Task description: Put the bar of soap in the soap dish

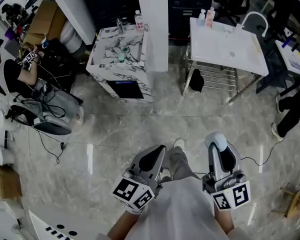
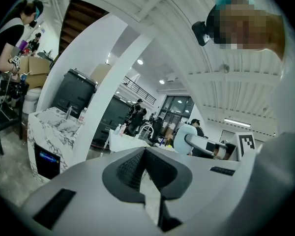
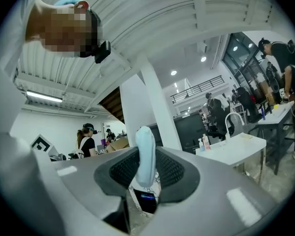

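Observation:
My right gripper (image 1: 216,148) is shut on a pale blue bar of soap (image 1: 218,140), which stands upright between the pads and sticks out past their tips. In the right gripper view the soap (image 3: 145,137) fills the gap of the right gripper (image 3: 146,155). My left gripper (image 1: 160,150) is shut with nothing in it; in the left gripper view the left gripper (image 2: 145,151) has its pads meeting at the tip. Both are held low in front of the person, well short of the marble sink cabinet (image 1: 132,69). A small green thing (image 1: 121,57), perhaps the soap dish, lies on its top.
A white pillar (image 1: 152,24) stands right of the cabinet, with a white table (image 1: 240,54) carrying bottles beyond it. A seated person (image 1: 12,74) and cabled gear (image 1: 45,121) fill the left floor. Someone's legs (image 1: 290,114) stand at the right edge.

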`<control>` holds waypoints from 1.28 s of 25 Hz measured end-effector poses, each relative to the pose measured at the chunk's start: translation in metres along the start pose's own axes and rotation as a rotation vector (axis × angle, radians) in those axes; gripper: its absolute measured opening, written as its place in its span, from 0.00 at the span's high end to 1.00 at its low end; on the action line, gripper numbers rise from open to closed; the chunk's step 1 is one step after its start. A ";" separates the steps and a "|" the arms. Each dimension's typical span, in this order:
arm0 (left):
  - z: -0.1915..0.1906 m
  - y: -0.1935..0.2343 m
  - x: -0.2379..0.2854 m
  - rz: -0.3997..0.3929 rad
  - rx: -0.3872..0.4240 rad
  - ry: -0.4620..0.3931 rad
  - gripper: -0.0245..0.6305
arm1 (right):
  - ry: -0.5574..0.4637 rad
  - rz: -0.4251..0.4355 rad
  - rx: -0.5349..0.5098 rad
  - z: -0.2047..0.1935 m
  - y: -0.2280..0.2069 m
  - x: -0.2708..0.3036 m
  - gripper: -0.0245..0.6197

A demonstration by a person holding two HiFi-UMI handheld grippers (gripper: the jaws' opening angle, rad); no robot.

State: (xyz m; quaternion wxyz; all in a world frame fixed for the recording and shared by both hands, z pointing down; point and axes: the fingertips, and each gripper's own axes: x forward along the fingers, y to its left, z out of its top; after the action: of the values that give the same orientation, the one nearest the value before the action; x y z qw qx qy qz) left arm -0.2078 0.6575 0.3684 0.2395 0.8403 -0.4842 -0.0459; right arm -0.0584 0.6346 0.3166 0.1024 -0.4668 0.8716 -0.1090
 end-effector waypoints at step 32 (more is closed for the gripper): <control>0.081 0.024 0.259 0.038 0.137 0.016 0.95 | -0.075 -0.013 -0.006 0.054 -0.214 0.147 0.78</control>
State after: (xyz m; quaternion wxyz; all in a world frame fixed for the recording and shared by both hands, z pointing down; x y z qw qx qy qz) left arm -0.1150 0.4018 0.3483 0.1862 0.8456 -0.5002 -0.0012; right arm 0.0467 0.3912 0.3148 0.1329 -0.4766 0.8644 -0.0892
